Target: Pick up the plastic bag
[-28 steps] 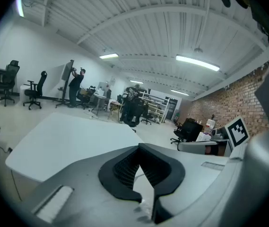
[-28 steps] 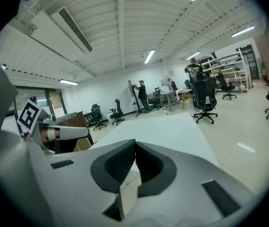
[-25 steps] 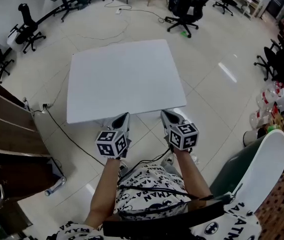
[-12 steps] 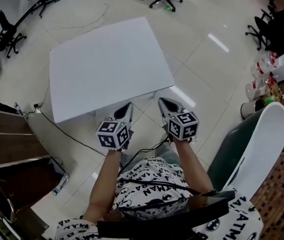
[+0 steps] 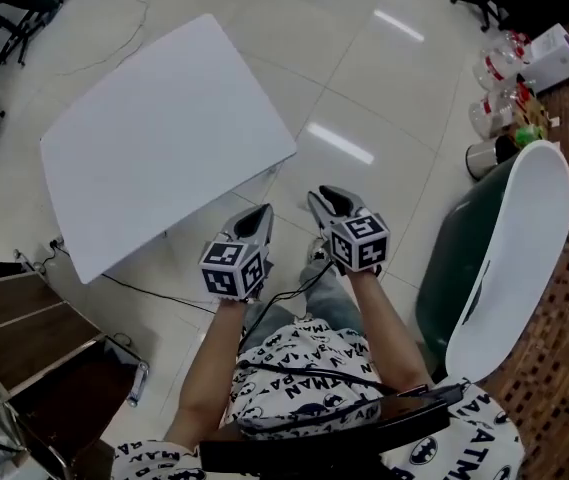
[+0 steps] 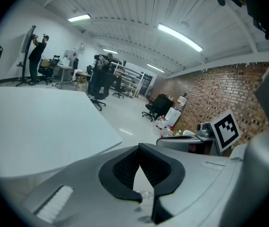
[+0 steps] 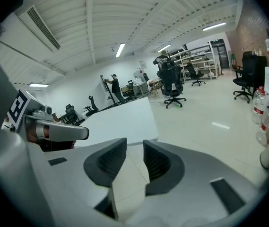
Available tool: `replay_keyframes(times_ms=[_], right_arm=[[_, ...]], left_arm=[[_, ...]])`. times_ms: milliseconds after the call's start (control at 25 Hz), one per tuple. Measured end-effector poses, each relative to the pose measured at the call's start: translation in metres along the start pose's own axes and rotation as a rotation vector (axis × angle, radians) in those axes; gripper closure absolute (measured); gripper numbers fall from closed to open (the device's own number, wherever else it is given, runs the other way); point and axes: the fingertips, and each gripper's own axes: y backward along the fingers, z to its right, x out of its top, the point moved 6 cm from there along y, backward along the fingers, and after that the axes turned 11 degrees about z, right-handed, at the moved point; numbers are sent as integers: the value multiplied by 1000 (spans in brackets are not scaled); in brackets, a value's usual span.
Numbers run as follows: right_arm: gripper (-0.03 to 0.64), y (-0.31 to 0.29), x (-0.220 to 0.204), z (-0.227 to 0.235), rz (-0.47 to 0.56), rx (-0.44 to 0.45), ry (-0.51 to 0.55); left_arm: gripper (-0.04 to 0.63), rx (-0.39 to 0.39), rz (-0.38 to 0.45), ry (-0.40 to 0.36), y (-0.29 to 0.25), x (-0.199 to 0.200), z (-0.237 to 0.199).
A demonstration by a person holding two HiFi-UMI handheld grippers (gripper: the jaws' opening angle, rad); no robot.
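I cannot make out a plastic bag in any view. Both grippers are held out in front of the person, over the tiled floor and off the near corner of the white table (image 5: 154, 128). My left gripper (image 5: 260, 214) is shut, its fingertips touching and nothing between them; in its own view the left gripper (image 6: 140, 148) points past the table (image 6: 39, 122). My right gripper (image 5: 322, 198) is open; its jaws have just been opening and the gap holds nothing. In the right gripper view the right gripper (image 7: 134, 145) faces the table (image 7: 120, 119).
A green and white chair (image 5: 494, 268) stands close at the right. Bottles and a box (image 5: 514, 78) sit on the floor beyond it. A black cable (image 5: 144, 290) runs under the table. Wooden shelving (image 5: 24, 318) is at the lower left. Office chairs stand farther off.
The view has swung right, so the table now lies at the upper left. Both grippers have left the table's near edge and hang over the floor. The right jaws have parted.
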Motion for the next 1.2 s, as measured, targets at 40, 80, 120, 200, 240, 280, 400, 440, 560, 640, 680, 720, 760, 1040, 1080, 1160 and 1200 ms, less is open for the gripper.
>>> replay_keyframes(times_ms=[40, 80, 120, 200, 240, 280, 400, 440, 560, 640, 680, 720, 760, 1040, 1080, 1160, 1200], right_arm=[[491, 2, -11, 12, -20, -19, -10], [491, 5, -23, 24, -44, -37, -21], [477, 5, -36, 36, -73, -53, -30], [399, 3, -62, 58, -135, -85, -39], [386, 0, -74, 70, -160, -98, -45], [383, -2, -85, 83, -181, -108, -53], [385, -12, -121, 123, -244, -128, -81], [383, -15, -134, 135, -266, -134, -87], [383, -24, -176, 166, -324, -149, -97], [383, -31, -210, 183, -358, -162, -107], [383, -38, -228, 191, -375, -165, -110], [385, -46, -247, 199, -396, -165, -110], [385, -54, -267, 209, -418, -163, -111], [383, -107, -405, 275, -486, -184, -146], [383, -116, -425, 284, -498, -186, -147], [383, -136, -464, 301, -529, -180, -140], [383, -145, -482, 307, -546, -177, -135]], left_arm=[[595, -12, -20, 4, -10, -9, 5], [595, -21, -39, 10, -20, -18, 9], [595, -30, -58, 18, -30, -28, 12], [595, -43, -93, 38, -50, -48, 14], [595, -48, -111, 47, -60, -58, 15], [595, -51, -128, 56, -72, -68, 16], [595, -40, -175, 79, -112, -99, 14], [595, -33, -193, 82, -124, -110, 12], [595, -22, -255, 76, -156, -145, 6], [595, -24, -299, 67, -172, -170, 1], [595, -26, -320, 61, -180, -183, -3], [595, -27, -340, 54, -190, -197, -8], [595, -27, -359, 49, -202, -213, -13], [595, -34, -448, 52, -278, -329, -46], [595, -35, -460, 51, -287, -346, -51], [595, -33, -487, 46, -303, -379, -64], [595, -31, -505, 46, -308, -395, -70]])
